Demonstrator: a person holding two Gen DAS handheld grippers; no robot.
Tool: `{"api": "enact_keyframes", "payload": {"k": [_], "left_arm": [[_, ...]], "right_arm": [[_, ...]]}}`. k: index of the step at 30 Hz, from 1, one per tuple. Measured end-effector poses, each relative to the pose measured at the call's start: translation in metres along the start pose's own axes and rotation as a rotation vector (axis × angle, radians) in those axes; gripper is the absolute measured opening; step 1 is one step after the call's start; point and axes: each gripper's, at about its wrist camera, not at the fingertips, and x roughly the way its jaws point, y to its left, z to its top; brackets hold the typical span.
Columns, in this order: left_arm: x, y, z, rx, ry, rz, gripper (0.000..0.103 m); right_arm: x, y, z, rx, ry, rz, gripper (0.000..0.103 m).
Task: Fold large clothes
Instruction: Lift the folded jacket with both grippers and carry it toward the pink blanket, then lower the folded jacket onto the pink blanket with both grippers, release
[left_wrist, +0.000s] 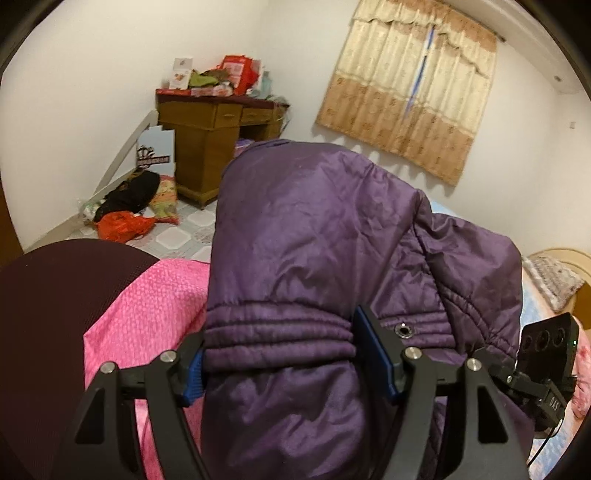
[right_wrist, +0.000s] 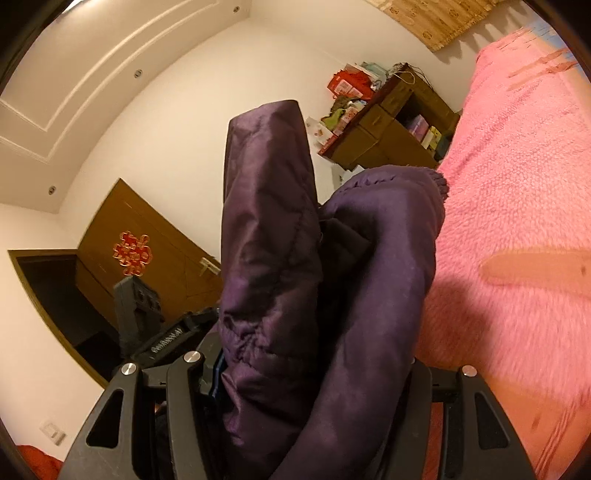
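Fingers (left_wrist: 373, 354) of both grippers clamped on bunched purple jacket (left_wrist: 314, 229), held up above pink bed (right_wrist: 517, 184) (nowhere near flat yet). Looks barely started, all folds left to do.

Warm, rather dim indoor light from recessed ceiling spots (right_wrist: 138, 73) tints both fisheye views yellowish, with straight lines bowed and dark vignetting at the rims, a soft shadow below the curtain (left_wrist: 410, 88), and motion blur smearing the pink blanket (right_wrist: 517, 229) in the right view.
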Motion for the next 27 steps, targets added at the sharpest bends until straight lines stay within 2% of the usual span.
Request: {"api": "enact_keyframes", "payload": {"k": [2, 4, 5, 7, 8, 10, 17, 18, 22, 24, 27], "left_arm": [[0.027, -0.002, -0.003, 0.012, 0.043, 0.065, 0.07], [0.052, 0.001, -0.011, 0.015, 0.093, 0.117, 0.07], [0.057, 0.003, -0.012, 0.006, 0.092, 0.128, 0.07], [0.056, 0.002, -0.01, 0.002, 0.088, 0.134, 0.07], [0.058, 0.001, -0.009, 0.01, 0.091, 0.142, 0.071], [0.06, -0.001, -0.011, 0.026, 0.095, 0.157, 0.074], [0.068, 0.003, -0.005, 0.051, 0.086, 0.189, 0.081], [0.068, 0.003, -0.004, 0.052, 0.085, 0.189, 0.081], [0.07, 0.007, -0.003, 0.044, 0.085, 0.175, 0.082], [0.069, 0.006, -0.005, 0.047, 0.077, 0.173, 0.082], [0.067, 0.008, -0.006, 0.05, 0.067, 0.159, 0.082]], "right_arm": [[0.017, -0.023, 0.006, 0.012, 0.03, -0.048, 0.059], [0.041, -0.048, 0.005, 0.015, 0.086, -0.141, 0.059], [0.045, -0.059, 0.006, 0.03, 0.09, -0.148, 0.059], [0.049, -0.078, 0.005, 0.088, 0.081, -0.102, 0.062], [0.051, -0.086, 0.003, 0.113, 0.074, -0.085, 0.066], [0.052, -0.096, -0.002, 0.145, 0.068, -0.065, 0.066], [0.045, -0.091, 0.003, 0.155, 0.096, -0.105, 0.069], [0.045, -0.093, 0.017, 0.165, 0.094, -0.108, 0.069], [0.01, -0.09, 0.015, 0.201, 0.07, -0.12, 0.07], [-0.018, -0.077, 0.013, 0.161, 0.045, -0.17, 0.07], [-0.045, -0.038, 0.035, 0.038, -0.017, -0.259, 0.065]]}}
